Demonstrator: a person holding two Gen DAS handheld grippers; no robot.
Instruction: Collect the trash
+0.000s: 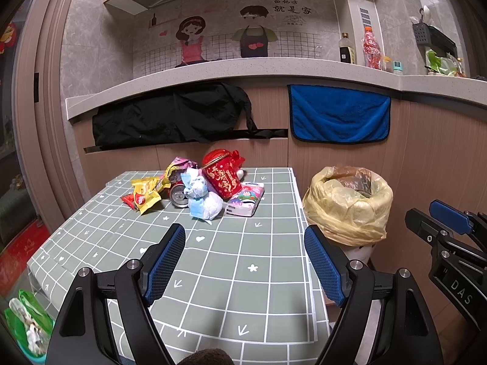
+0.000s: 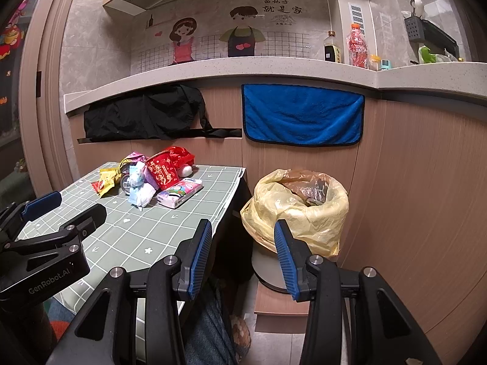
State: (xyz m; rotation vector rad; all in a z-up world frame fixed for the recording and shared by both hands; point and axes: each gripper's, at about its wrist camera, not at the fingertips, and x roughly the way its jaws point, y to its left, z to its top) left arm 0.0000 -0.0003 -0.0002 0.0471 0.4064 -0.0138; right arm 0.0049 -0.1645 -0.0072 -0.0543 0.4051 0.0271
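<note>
On the green grid-patterned cloth of the counter [image 1: 231, 261], a heap of trash sits at the far end: a yellow snack wrapper [image 1: 145, 194], a crushed silver can [image 1: 179, 195], a crumpled blue-white face mask [image 1: 202, 200], a red paper cup [image 1: 220, 174] and a pink tissue pack [image 1: 245, 201]. Both the left tongs [image 1: 245, 261] and the right tongs [image 2: 243, 255] hover wide and empty. Beside the counter stands a bin lined with a yellow plastic bag [image 2: 299, 210].

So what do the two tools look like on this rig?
Both the left tool and the right tool are black angular linkages with silver pivot bolts and blue ribbed pads. White lettering marks the bodies: "GenRobot.AI" on the left, "DAS" on the right.
</note>
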